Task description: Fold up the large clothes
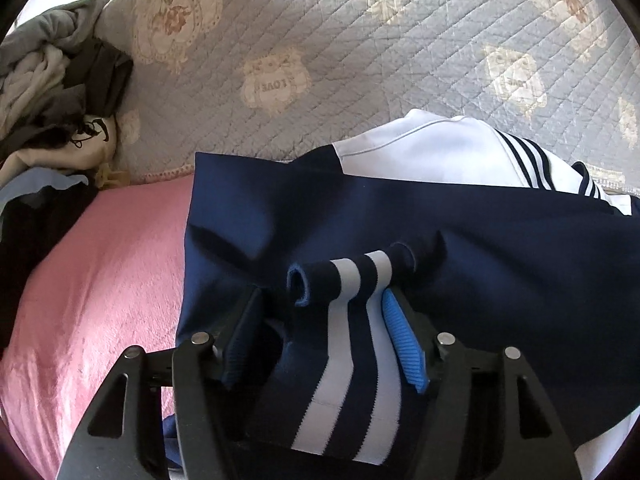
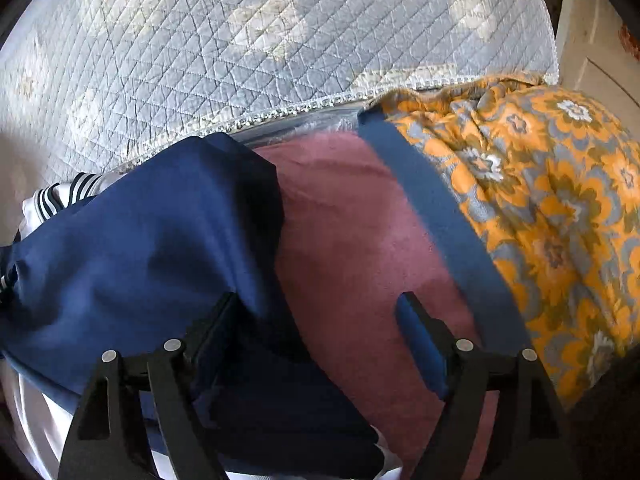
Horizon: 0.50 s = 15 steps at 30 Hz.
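A navy and white jacket [image 1: 460, 208] with striped trim lies on the pink sheet [image 1: 100, 300]. My left gripper [image 1: 324, 304] has the striped cuff [image 1: 352, 276] of a sleeve between its blue pads; the jaws stand fairly wide around the bunched cloth. In the right wrist view the navy body of the jacket [image 2: 140, 240] fills the left half. My right gripper [image 2: 320, 304] is wide open, its left finger against the jacket's edge and its right finger over the pink sheet [image 2: 360, 240].
A quilted grey-blue bedspread [image 1: 360, 40] covers the far side of the bed. A heap of grey, black and beige clothes [image 1: 52, 92] lies at the far left. An orange flowered cloth [image 2: 552, 200] with a blue band lies to the right.
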{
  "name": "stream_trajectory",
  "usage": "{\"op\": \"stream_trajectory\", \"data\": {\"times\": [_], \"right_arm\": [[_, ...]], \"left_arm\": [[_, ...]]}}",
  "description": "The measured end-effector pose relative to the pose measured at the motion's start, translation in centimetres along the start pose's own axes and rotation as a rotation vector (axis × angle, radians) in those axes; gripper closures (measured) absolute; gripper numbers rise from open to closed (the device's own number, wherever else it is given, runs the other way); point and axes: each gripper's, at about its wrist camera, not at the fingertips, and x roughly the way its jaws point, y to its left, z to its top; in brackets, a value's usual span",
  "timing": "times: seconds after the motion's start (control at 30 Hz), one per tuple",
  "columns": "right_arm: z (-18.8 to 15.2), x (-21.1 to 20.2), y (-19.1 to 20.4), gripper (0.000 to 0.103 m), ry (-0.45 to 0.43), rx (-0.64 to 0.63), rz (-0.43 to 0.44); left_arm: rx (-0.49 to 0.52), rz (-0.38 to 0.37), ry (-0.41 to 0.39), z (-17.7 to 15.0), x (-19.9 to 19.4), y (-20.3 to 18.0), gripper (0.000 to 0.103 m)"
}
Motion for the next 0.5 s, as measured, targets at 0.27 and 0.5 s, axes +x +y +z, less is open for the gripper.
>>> {"op": "stream_trajectory", "data": {"times": [0.27, 0.5], "right_arm": [[-0.1, -2.5, 1.4, 0.046, -0.163, -0.035, -0.078], [0.0, -6.0, 1.6, 0.046, -0.273, -0.009, 0.059]], "left_arm": [[-0.131, -0.086, -0.089, 0.4, -1.5, 2.8, 0.04], [-0.172, -0.373, 0.012, -0.3, -1.5, 4.7, 0.033]]}}
